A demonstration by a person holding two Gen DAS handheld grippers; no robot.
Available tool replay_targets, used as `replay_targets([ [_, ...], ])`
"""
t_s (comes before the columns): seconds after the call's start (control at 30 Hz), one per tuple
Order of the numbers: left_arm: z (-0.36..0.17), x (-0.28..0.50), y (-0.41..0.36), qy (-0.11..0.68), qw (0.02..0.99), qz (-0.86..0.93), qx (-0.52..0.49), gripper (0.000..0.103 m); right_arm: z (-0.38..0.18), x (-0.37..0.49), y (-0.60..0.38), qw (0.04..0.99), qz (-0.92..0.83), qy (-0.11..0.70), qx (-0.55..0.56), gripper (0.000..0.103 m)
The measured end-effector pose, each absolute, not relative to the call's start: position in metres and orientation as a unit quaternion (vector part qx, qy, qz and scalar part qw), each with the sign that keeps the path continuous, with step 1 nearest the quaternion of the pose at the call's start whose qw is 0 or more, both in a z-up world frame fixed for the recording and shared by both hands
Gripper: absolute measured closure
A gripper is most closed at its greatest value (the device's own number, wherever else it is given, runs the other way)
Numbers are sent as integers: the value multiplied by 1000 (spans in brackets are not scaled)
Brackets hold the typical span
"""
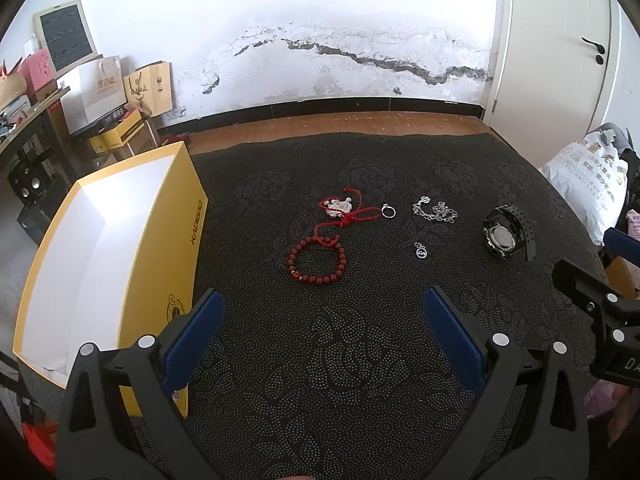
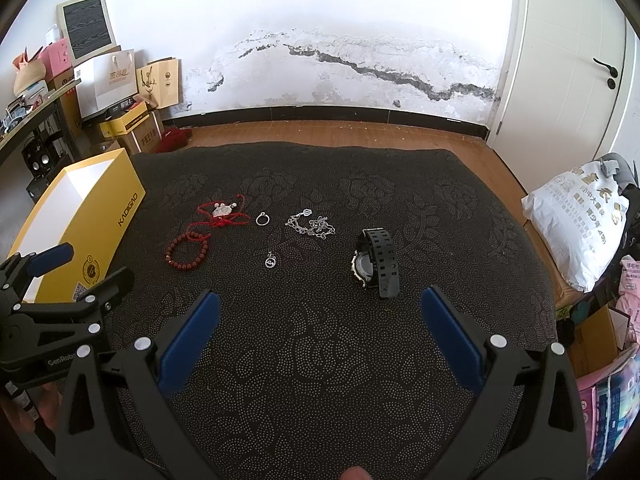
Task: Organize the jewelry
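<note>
Black watch lies on its side, strap pointing nearward.

"KADIGAO" on yellow box; "GenRobo" on left claw.

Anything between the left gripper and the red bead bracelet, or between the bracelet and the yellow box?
Nothing visible. The left gripper is open, with only bare dark mat up to the red bead bracelet. The yellow box stands open-topped to its left, with bare mat between them.

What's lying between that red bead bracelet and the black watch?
A small silver pendant lies on the dark mat between the bead bracelet and the watch, clearest in the right wrist view.
</note>
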State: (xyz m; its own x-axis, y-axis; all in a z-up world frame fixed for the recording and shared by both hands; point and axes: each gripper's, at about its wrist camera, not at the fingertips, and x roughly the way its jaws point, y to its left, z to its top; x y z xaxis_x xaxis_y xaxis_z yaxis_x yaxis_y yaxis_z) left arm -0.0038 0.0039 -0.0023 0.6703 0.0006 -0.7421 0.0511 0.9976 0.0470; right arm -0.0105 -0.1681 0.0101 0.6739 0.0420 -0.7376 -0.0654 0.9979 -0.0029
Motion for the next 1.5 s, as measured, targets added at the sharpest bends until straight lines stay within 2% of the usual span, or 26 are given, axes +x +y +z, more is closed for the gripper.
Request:
replay_targets([
  [1.5, -2, -1, 4, 408, 912, -11, 35, 6, 9, -11, -168, 915, 30, 402, -16, 6],
])
